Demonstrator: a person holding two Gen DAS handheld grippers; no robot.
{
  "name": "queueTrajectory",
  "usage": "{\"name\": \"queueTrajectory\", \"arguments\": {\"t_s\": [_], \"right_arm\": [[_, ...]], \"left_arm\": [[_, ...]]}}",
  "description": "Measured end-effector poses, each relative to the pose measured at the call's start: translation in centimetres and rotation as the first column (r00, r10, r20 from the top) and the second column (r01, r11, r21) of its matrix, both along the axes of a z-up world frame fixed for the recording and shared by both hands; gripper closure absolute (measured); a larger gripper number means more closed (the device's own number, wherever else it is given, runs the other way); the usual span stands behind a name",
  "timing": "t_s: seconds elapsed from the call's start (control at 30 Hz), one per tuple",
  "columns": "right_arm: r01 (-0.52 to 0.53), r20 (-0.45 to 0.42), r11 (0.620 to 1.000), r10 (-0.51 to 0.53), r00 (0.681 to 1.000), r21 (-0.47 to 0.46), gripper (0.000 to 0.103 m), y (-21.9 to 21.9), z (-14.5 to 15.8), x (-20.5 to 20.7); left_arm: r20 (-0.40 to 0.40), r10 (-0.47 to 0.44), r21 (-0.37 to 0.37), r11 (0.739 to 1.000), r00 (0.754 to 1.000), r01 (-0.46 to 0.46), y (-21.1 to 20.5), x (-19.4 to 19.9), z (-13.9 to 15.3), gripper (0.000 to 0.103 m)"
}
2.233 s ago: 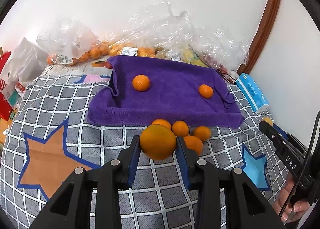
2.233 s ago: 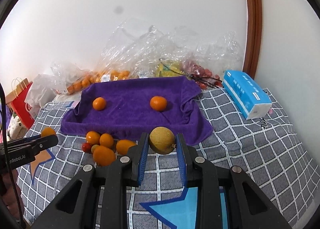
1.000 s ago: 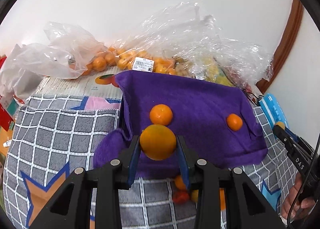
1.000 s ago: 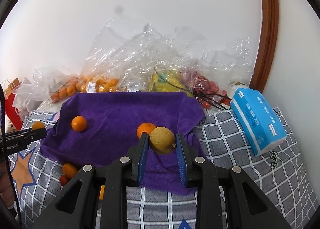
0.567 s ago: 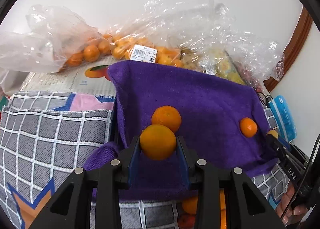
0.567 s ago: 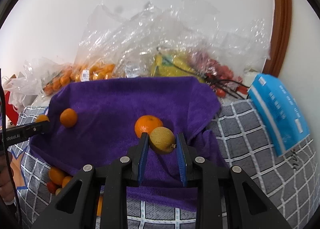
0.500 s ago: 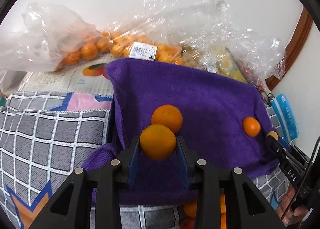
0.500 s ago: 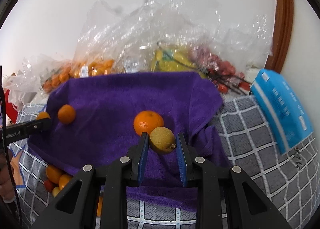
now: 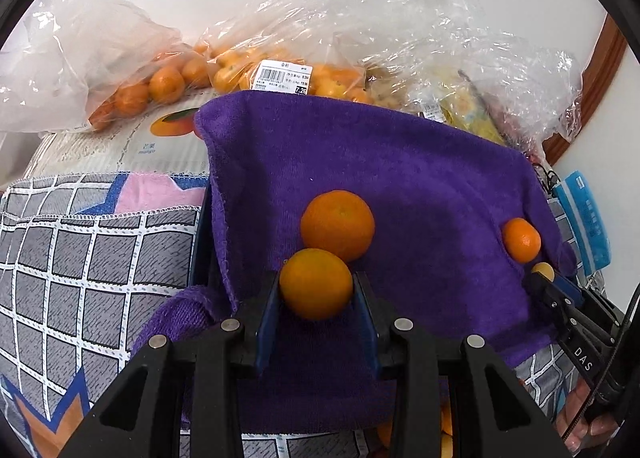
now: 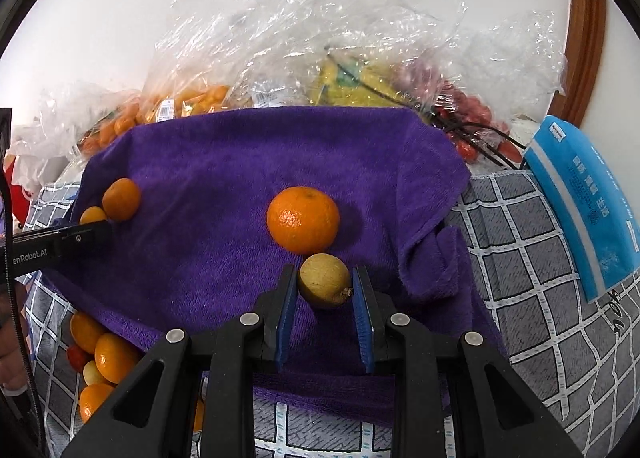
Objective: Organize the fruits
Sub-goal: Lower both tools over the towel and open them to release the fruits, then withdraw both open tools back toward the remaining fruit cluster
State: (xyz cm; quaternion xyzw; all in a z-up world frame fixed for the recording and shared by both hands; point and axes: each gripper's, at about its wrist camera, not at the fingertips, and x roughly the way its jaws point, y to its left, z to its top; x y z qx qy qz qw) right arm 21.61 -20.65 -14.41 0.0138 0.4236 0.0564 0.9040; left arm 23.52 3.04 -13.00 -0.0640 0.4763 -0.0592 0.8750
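I have two mandarins (image 9: 338,223) already on the purple towel (image 9: 400,177). My left gripper (image 9: 316,298) clamps an orange (image 9: 316,284), my right gripper (image 10: 325,294) a yellowish fruit (image 10: 324,280), both above it; several loose fruits (image 10: 106,354) remain beside the towel.

Plain white wall (image 10: 120,17) is running behind everything, evenly lit, no harsh shadows showing. Curved brown wooden trim (image 10: 584,37) is standing at the right edge, like a door frame. Table is lying under a grey cloth with a white grid and blue-edged star shapes (image 9: 80,258). Crumpled clear plastic bags (image 10: 320,17) are piling up against the wall. A red paper bag (image 10: 18,189) is peeking in at far left.
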Motion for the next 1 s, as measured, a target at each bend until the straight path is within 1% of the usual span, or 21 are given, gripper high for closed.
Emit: {"name": "queueTrajectory", "arguments": {"t_s": [0.07,0.13,0.2,0.23,0.27,0.3,0.33,0.47,0.6,0.73,0.83,0.93,1.0], "right_arm": [[-0.007,-0.002,1.000,0.007,1.000,-0.001,0.074,0.1,0.2,-0.1],[-0.009,0.006,1.000,0.009,1.000,-0.001,0.071,0.3,0.6,-0.4],[-0.016,0.024,1.000,0.016,1.000,-0.002,0.063,0.5,1.3,-0.8],[-0.018,0.034,1.000,0.018,0.999,-0.004,0.060,0.6,1.7,-1.1],[-0.020,0.044,1.000,0.020,0.999,-0.006,0.054,0.7,2.2,-1.4],[-0.020,0.058,1.000,0.021,0.998,-0.008,0.051,0.9,2.8,-1.8],[-0.020,0.072,1.000,0.021,0.997,-0.010,0.051,1.0,3.3,-2.2],[-0.020,0.117,1.000,0.021,0.993,-0.013,0.048,1.4,5.3,-4.4],[-0.018,0.155,0.999,0.022,0.988,-0.029,0.048,2.0,6.8,-6.7],[-0.020,0.185,1.000,0.023,0.983,-0.014,0.048,2.3,8.1,-8.8],[-0.004,0.213,1.000,0.003,0.977,0.008,0.048,2.3,8.8,-10.6],[0.019,0.231,1.000,-0.023,0.973,0.016,0.048,2.4,9.2,-12.2],[0.023,0.229,0.999,-0.028,0.973,0.026,0.048,2.4,9.3,-13.0]], "left_arm": [[-0.008,0.000,-0.003,1.000,1.000,0.000,0.0,0.0,0.0,0.069],[-0.025,0.001,-0.010,1.000,1.000,-0.001,0.1,-0.1,0.2,0.069],[-0.034,0.000,-0.018,1.000,0.999,-0.001,0.2,-0.5,0.6,0.069],[-0.029,-0.002,-0.019,1.000,1.000,0.002,0.3,-0.8,1.0,0.066],[-0.021,-0.002,-0.019,1.000,1.000,0.002,0.3,-1.2,1.4,0.060],[-0.003,0.000,-0.016,1.000,1.000,0.000,0.4,-1.7,2.1,0.058],[0.012,0.003,-0.015,1.000,1.000,-0.003,0.4,-2.2,2.6,0.054],[0.056,0.001,-0.017,1.000,0.998,0.000,0.7,-4.5,4.6,0.052],[0.105,0.013,-0.015,1.000,0.994,-0.012,1.2,-7.1,6.4,0.052],[0.140,0.029,-0.025,0.999,0.990,-0.026,1.6,-9.6,7.5,0.052],[0.164,0.038,-0.022,0.999,0.986,-0.035,1.9,-11.4,8.0,0.052],[0.184,0.052,-0.031,0.998,0.982,-0.047,2.3,-13.4,8.2,0.052],[0.192,0.062,-0.039,0.998,0.979,-0.056,2.5,-14.5,8.2,0.052]]}}
